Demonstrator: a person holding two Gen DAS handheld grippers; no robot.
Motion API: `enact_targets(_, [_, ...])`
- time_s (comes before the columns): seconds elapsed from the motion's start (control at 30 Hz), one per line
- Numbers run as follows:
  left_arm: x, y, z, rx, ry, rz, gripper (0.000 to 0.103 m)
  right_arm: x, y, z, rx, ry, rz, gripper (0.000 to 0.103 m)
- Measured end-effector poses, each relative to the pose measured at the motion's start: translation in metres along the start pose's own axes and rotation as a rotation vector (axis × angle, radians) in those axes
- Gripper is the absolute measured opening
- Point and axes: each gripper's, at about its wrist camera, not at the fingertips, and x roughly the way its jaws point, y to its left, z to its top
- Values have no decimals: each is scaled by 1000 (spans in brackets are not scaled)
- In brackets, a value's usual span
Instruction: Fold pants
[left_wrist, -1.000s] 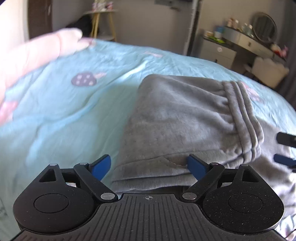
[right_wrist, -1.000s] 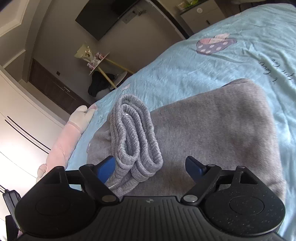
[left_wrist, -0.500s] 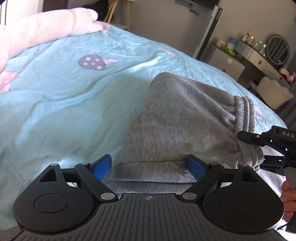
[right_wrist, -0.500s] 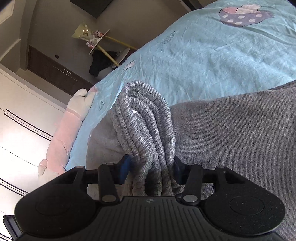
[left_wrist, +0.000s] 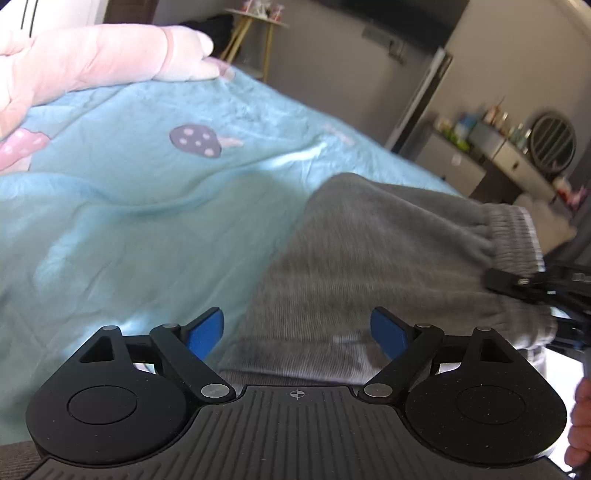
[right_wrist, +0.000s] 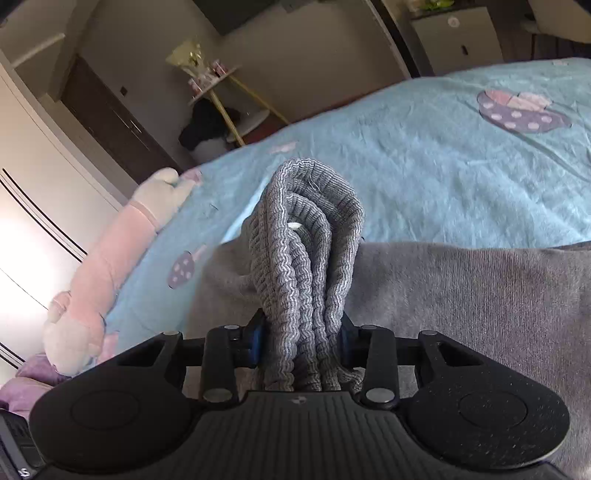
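Observation:
Grey fleece pants (left_wrist: 388, 258) lie folded on a light blue bedspread (left_wrist: 147, 206). My left gripper (left_wrist: 297, 332) is open, its blue pads (left_wrist: 205, 330) on either side of the pants' near folded edge, holding nothing. My right gripper (right_wrist: 301, 341) is shut on the bunched ribbed waistband (right_wrist: 306, 236) and holds it up off the bed; the rest of the pants (right_wrist: 480, 295) spread to the right. The right gripper also shows in the left wrist view (left_wrist: 532, 288), at the waistband on the right.
A long pink plush toy (right_wrist: 110, 258) lies along the far side of the bed and shows in the left wrist view (left_wrist: 92, 62). A dresser with a round mirror (left_wrist: 554, 144) and a small side table (right_wrist: 221, 96) stand beyond the bed.
My right gripper closed on the ribbed waistband and has lifted it. My left gripper stayed open at the near fold, its view tilting slightly.

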Motion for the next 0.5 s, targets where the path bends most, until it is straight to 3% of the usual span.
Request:
enact_targets(0.13, [-2, 1, 0, -22, -9, -16, 91, -46, 2, 4, 36, -80, 24, 36])
enact_targets(0.33, [0, -11, -3, 45, -3, -42, 91, -100, -30, -2, 149, -160, -24, 36])
enact_targets(0.5, [-3, -21, -9, 116, 65, -153, 91, -115, -44, -7, 179, -161, -54, 36])
